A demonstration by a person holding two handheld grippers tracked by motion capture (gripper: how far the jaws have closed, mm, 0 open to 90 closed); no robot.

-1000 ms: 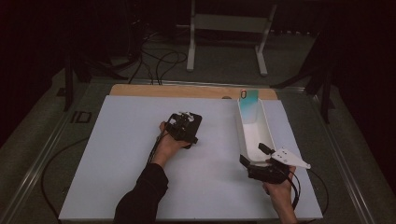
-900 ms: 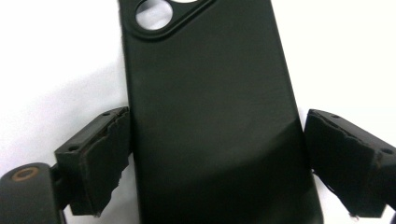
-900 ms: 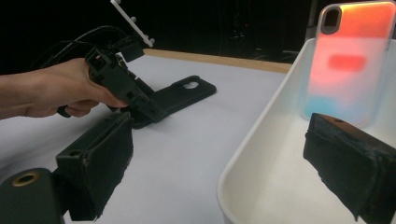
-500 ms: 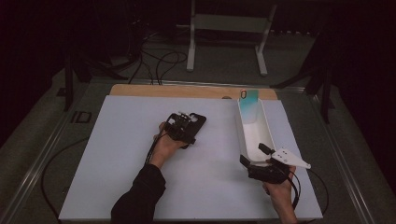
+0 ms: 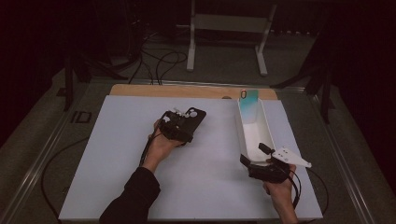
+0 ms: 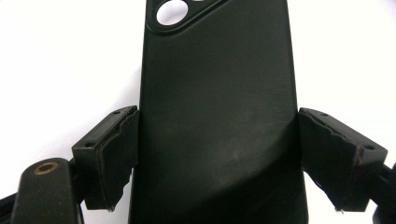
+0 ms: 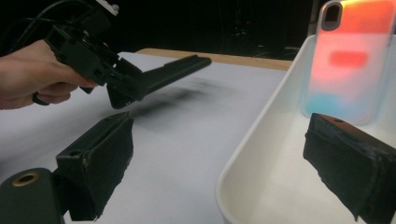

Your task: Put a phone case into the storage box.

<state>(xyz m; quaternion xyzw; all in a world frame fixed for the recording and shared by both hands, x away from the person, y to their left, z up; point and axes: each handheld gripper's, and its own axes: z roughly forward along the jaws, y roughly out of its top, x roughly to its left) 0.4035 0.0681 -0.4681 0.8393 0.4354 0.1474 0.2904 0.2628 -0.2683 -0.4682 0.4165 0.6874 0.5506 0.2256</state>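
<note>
A black phone case (image 6: 219, 116) with a round camera hole sits between the pads of my left gripper (image 6: 217, 140), which press on its two long sides after the jaws have just been closing. In the high view the left gripper (image 5: 184, 122) holds the case (image 5: 195, 115) near the middle of the white mat. The right gripper view shows the case (image 7: 177, 70) lifted clear of the mat, with its shadow below. My right gripper (image 5: 253, 154) stands open astride the near wall of a long white tray (image 5: 267, 128). An iridescent phone case (image 7: 348, 60) leans upright at the tray's far end.
The white mat (image 5: 116, 163) covers most of the table, with a strip of wooden board (image 5: 154, 90) along its back edge. Cables (image 5: 161, 60) and a metal stand (image 5: 224, 28) lie on the dark floor behind. Cables trail from both grippers toward the table's front.
My left hand has risen slightly and shifted with the black case, whose end now sticks out to the upper right. The right hand has stayed where it was.
</note>
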